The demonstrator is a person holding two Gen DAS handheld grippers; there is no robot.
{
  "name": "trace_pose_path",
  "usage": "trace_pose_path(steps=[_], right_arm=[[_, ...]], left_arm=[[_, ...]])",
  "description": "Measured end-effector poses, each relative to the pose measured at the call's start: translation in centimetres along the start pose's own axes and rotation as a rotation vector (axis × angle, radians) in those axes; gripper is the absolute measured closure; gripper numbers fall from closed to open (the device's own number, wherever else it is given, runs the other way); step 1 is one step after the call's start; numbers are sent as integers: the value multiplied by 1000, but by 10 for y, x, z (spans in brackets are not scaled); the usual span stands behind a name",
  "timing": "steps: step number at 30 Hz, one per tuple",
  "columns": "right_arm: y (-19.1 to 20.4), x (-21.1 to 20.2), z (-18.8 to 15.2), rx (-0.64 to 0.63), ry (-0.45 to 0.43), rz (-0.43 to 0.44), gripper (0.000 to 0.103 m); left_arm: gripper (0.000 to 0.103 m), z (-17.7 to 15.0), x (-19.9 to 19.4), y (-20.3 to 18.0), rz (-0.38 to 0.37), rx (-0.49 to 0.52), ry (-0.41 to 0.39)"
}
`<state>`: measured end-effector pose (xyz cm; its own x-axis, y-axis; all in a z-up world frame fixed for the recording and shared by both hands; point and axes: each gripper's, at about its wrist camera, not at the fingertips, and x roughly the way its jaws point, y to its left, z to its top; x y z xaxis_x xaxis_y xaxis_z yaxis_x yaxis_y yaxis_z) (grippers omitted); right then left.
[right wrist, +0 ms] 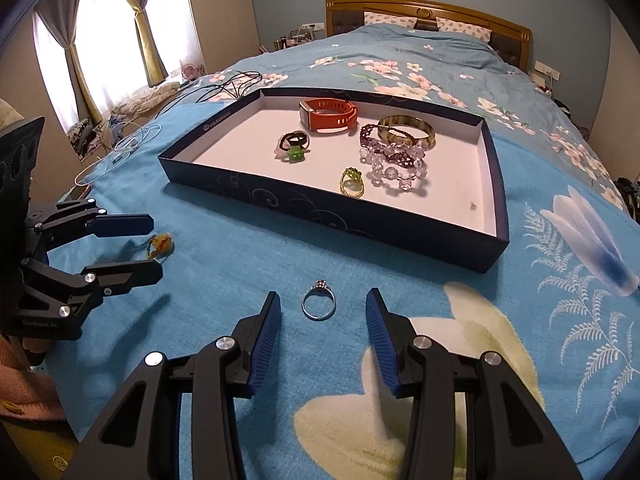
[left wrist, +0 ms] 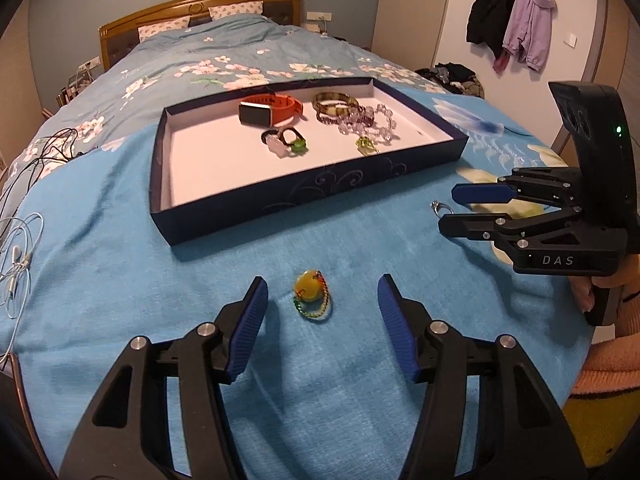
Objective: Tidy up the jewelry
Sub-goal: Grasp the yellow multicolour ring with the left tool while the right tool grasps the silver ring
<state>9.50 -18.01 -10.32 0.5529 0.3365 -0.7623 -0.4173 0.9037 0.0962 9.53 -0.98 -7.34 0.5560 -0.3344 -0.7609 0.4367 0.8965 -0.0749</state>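
A dark blue tray [left wrist: 304, 204] [right wrist: 332, 216] lies on the blue blanket. It holds an orange watch [left wrist: 268, 110] [right wrist: 328, 116], bracelets [left wrist: 352, 114] [right wrist: 400, 144] and rings [left wrist: 288, 142] [right wrist: 352, 182]. A yellow-stone ring with a multicoloured band [left wrist: 312, 294] [right wrist: 160, 245] lies on the blanket between the fingertips of my open left gripper [left wrist: 322, 286] [right wrist: 156, 246]. A silver ring [right wrist: 318, 302] [left wrist: 438, 207] lies just ahead of my open right gripper [right wrist: 322, 302] [left wrist: 448, 210], between its fingertips. Neither gripper holds anything.
The bed's wooden headboard [left wrist: 200, 8] and pillows are at the far end. White and black cables [left wrist: 20, 248] [right wrist: 132, 144] lie on the bed's left side. Jackets [left wrist: 512, 20] hang on the right wall. Curtained windows [right wrist: 100, 32] are at left.
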Motion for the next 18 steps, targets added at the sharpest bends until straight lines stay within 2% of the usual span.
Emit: trace_pose_path(steps=[3,7,11,14,16,18], right_arm=[[2,1,1,-9,3,-5,61],[4,2,0,-24,3,-9,72],[4,2,1,-22,3,-14,78],[5,2,1,-24,3,-12,86],[5,3,2,-28,3,-11,87],[5,3,2,-27,3,-10,87]], left_arm=[[52,0,4,1,-7,-3,16],[59,1,6,2,-19,-6,22],[65,2,8,3,-18,-10,25],[72,3,8,5,-10,-19,24],[81,2,8,7,-4,-27,24],[87,3,8,9,3,-31,24]])
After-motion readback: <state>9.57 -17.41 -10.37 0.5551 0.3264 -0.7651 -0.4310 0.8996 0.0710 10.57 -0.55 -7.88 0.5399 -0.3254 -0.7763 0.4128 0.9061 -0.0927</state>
